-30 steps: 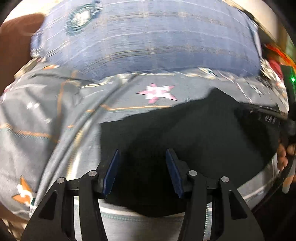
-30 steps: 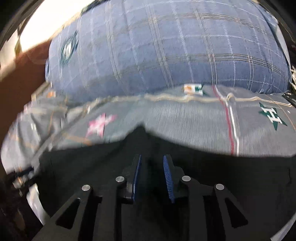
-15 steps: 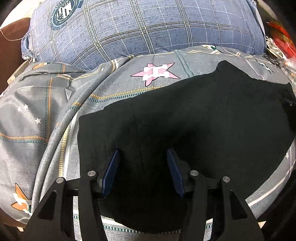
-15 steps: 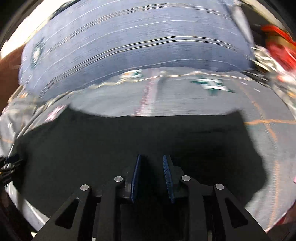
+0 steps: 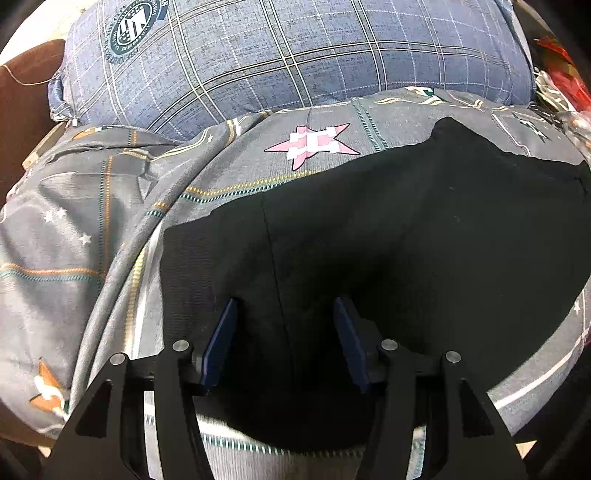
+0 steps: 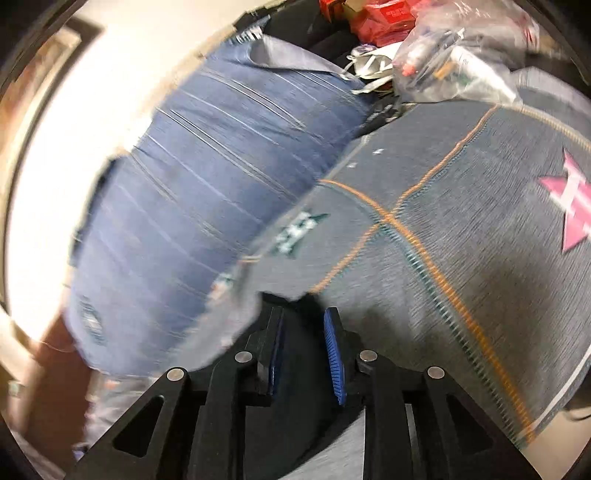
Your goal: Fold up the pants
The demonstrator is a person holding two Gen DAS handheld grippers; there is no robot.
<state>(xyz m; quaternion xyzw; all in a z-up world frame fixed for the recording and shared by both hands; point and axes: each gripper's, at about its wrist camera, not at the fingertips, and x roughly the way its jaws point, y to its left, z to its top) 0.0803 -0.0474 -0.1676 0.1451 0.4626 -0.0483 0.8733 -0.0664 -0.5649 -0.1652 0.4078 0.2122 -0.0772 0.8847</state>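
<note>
The black pants point(image 5: 406, 251) lie spread flat on the bed's grey star-patterned cover point(image 5: 92, 229), just below the blue plaid pillow point(image 5: 295, 55). A seam runs down the cloth near its left edge. In the right wrist view, one dark corner point(image 6: 291, 306) shows.

1. A round dark-green crest point(image 5: 133, 30) is printed on the blue plaid pillow point(image 5: 295, 55), far ahead and left of the left hand-held gripper point(image 5: 284, 314); its ring lettering is too small to read.
2. Red packages point(image 6: 373, 18) far ahead of the right hand-held gripper point(image 6: 303, 325) carry blurred, unreadable print.
</note>
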